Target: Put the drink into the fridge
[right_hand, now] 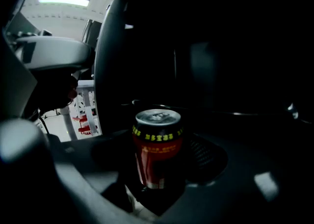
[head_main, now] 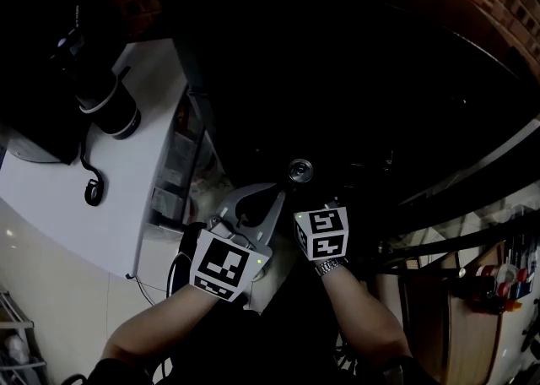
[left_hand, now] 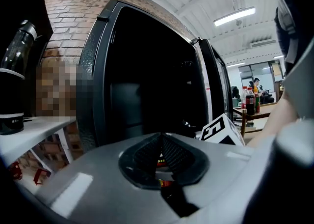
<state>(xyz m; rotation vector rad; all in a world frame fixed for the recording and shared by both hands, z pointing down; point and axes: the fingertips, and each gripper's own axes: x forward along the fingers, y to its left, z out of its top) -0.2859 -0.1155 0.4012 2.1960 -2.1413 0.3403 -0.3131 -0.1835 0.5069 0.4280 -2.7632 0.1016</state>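
Drink can held up before the black fridge

The right gripper (right_hand: pixel 159 161) pinches the red drink can (right_hand: pixel 157 137) upright by its sides, silver top up, just near of the dark fridge (left_hand: pixel 147 70); the left gripper (left_hand: pixel 161 138) sits close on its left, pads pressed together, with only a red sliver showing through the slit; a white table (head_main: pixel 126 181) carrying a black bottle (left_hand: pixel 17 46) stands left of the fridge; it is too dark to tell whether the door is open.

The drink (right_hand: pixel 157 152) is a red can with a black band of yellow characters and a silver lid. It stands upright at lower centre, clamped between the jaws of the right gripper (right_hand: pixel 158 169). The black fridge (right_hand: pixel 221 46) looms behind it.
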